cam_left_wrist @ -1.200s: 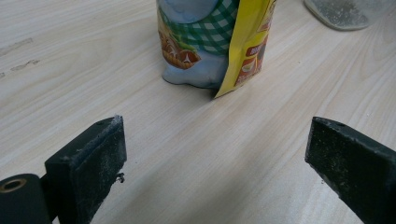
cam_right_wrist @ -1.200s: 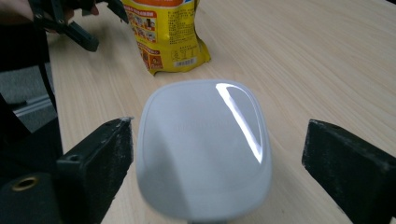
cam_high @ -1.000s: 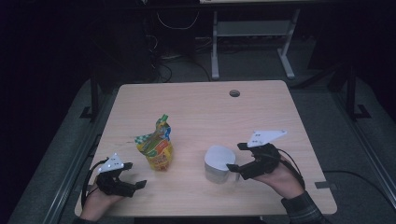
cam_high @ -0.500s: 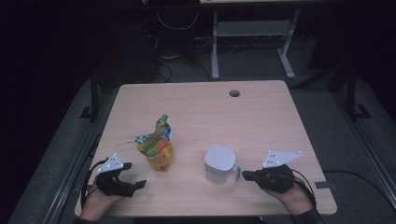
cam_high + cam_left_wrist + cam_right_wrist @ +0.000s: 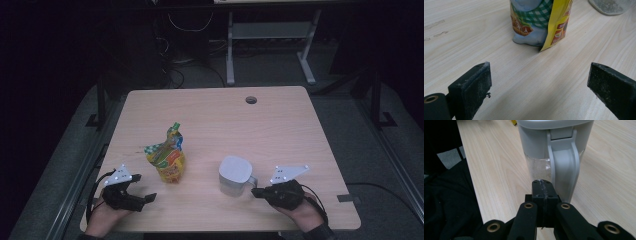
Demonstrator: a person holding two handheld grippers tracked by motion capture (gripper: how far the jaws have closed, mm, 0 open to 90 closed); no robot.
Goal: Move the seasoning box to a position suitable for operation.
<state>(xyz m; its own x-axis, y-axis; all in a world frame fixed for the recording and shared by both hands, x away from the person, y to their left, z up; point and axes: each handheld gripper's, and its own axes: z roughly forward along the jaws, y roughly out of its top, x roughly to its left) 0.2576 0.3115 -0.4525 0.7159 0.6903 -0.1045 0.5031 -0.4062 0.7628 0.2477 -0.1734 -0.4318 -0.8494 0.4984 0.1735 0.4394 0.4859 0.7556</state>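
The right gripper (image 5: 256, 191) has been brought down from beside the jug's lid to the jug's handle (image 5: 562, 165), its jaws pressed together with nothing between them; contact with the handle cannot be confirmed. The lidded jug (image 5: 235, 175) stands upright near the table's (image 5: 280, 125) front edge, unmoved. The left gripper (image 5: 149, 198) has stayed spread wide, aimed at the snack pouch (image 5: 167, 159) just beyond it. A grasp of the handle seems to be in preparation.

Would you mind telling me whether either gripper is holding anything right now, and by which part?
Nothing is held. The right gripper is shut on itself just short of the grey-lidded clear jug's handle; the left gripper gapes open before the yellow snack pouch.
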